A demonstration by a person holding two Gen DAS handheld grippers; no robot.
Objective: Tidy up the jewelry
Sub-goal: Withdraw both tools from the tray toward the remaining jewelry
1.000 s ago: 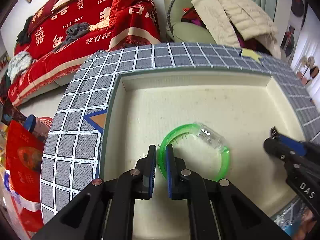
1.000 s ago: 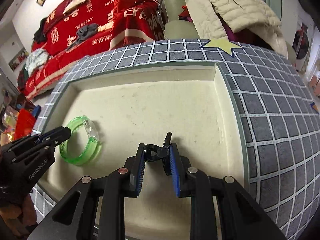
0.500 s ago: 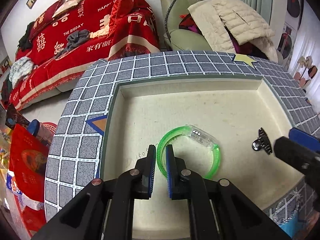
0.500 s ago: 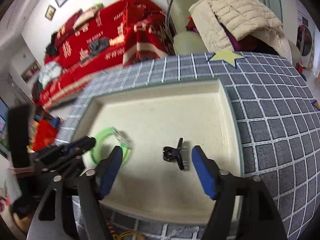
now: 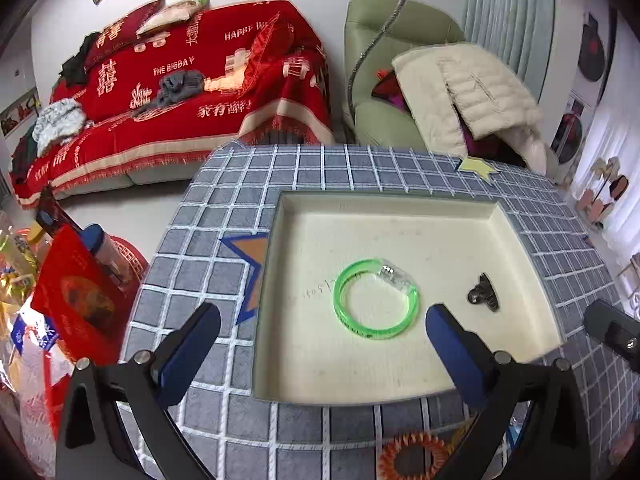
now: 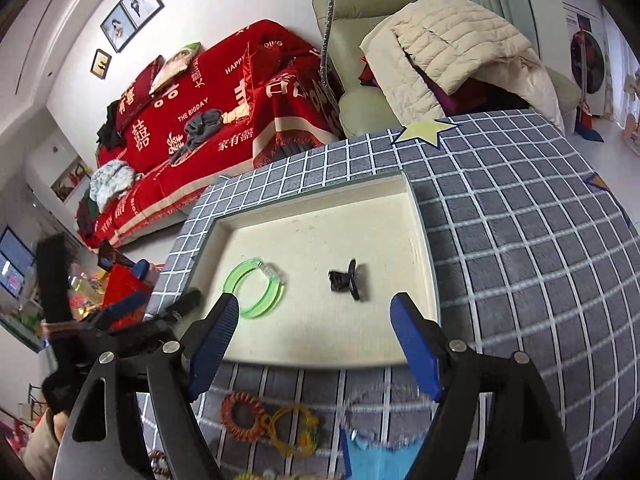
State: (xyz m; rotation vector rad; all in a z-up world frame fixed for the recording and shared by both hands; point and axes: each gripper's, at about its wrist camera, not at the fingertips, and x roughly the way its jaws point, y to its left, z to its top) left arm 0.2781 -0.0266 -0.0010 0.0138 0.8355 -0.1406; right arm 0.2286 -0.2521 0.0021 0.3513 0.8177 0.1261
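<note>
A cream tray (image 5: pixel 400 208) (image 6: pixel 424 240) sits on a grey checked cloth. A green bangle (image 5: pixel 376 300) (image 6: pixel 254 286) lies in the tray's left part. A black hair clip (image 5: pixel 484 293) (image 6: pixel 347 280) lies to its right. My left gripper (image 5: pixel 320 356) is open and empty, held back above the tray's near edge. My right gripper (image 6: pixel 314 344) is open and empty, also above the near edge. An orange coil hair tie (image 6: pixel 242 416) and a yellow hair tie (image 6: pixel 292 430) lie on the cloth below the right gripper.
A red sofa (image 5: pixel 180 92) and a green armchair with a cream jacket (image 5: pixel 460 96) stand behind the table. Red bags (image 5: pixel 76 292) stand at the left. An orange hair tie (image 5: pixel 412 454) lies on the cloth near the front edge.
Both grippers opened and pulled back and up from the tray. The left let go of the green bangle, the right let go of the black clip; both now lie in the tray.
</note>
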